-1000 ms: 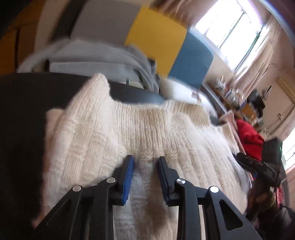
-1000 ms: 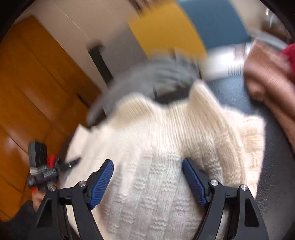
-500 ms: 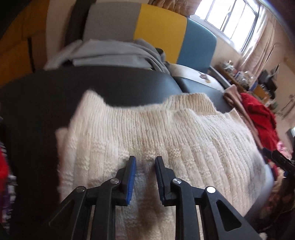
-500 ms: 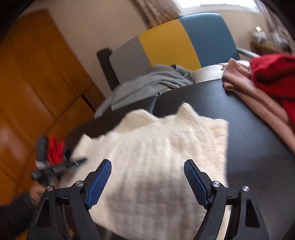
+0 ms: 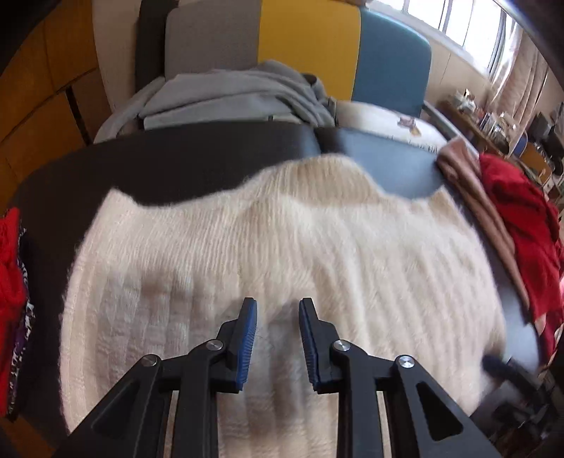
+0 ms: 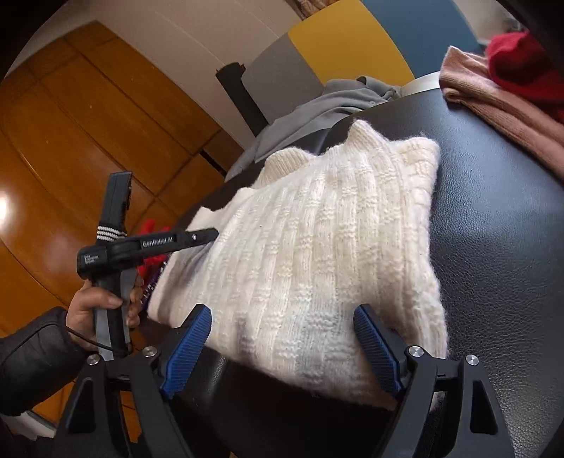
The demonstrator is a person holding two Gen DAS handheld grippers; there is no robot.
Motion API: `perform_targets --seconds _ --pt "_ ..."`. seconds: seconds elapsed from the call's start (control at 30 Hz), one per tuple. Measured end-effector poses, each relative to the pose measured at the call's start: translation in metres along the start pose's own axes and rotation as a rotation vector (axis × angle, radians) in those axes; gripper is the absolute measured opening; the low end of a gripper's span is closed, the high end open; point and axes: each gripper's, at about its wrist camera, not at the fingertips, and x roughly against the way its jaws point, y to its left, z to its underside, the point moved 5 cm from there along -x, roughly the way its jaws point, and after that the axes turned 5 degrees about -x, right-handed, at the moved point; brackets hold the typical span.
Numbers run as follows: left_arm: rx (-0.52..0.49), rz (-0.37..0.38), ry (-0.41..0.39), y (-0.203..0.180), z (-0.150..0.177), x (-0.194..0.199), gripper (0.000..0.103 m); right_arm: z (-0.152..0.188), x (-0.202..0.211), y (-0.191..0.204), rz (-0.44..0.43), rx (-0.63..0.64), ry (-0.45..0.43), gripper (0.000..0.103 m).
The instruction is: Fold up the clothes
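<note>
Left gripper [image 5: 277,338]: blue ribbed fingers [image 5: 246,338] stand a narrow gap apart with nothing seen between them, hovering over the near part of the cream knit sweater [image 5: 282,253]; whether they touch the wool cannot be told, as this view is blurred. Right gripper [image 6: 282,348]: fingers [image 6: 375,347] spread wide and released, straddling the near edge of the same sweater [image 6: 317,246] without pinching it. The sweater lies ahead of both pairs of fingers as a compact, thick, roughly rectangular bundle on the black leather-textured bench [image 6: 493,229]. Its vertical ribs, broken by small raised blocks, run from the near edge away toward the far edge, where a ribbed collar or cuff and two soft points stick up. In the right wrist view the left gripper's body [image 6: 148,243], held by a hand [image 6: 102,306] in a dark sleeve, reaches the bundle's left side, so each gripper is close to its own side. The fuzzy wool looks soft and bulky, likely to spring open at a fold. The bundle already lies doubled and squared; this fits a fold just laid down as well as one awaiting another fold. Surroundings: grey garment [image 5: 229,95] on the far side, pink knit [image 6: 504,105] and red garment [image 5: 521,225] to the right, a grey, yellow and blue panel [image 5: 306,31] beyond.
</note>
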Motion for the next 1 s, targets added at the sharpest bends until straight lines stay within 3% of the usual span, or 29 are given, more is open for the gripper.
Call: perform_targets --seconds 0.2,0.37,0.5,0.63,0.83,1.0 --pt "-0.018 -0.038 0.022 -0.016 -0.016 -0.012 0.027 -0.006 0.012 0.004 -0.005 0.032 -0.035 0.085" --pt "-0.010 0.011 -0.006 -0.010 -0.006 -0.010 0.029 -0.024 0.032 -0.016 0.007 -0.017 -0.129 0.090" --pt "-0.005 0.039 -0.017 -0.002 0.005 -0.006 0.030 -0.025 0.013 -0.029 -0.020 -0.097 -0.057 0.093" --pt "0.009 0.064 -0.026 0.006 0.020 -0.001 0.030 -0.014 0.012 -0.018 -0.075 -0.098 -0.074 0.093" --pt "0.044 0.095 -0.021 0.015 0.028 0.010 0.030 -0.001 0.012 -0.007 -0.057 -0.044 -0.037 0.093" --pt "0.003 0.085 -0.088 0.002 0.023 0.030 0.029 0.003 0.018 -0.007 -0.049 -0.040 -0.021 0.093"
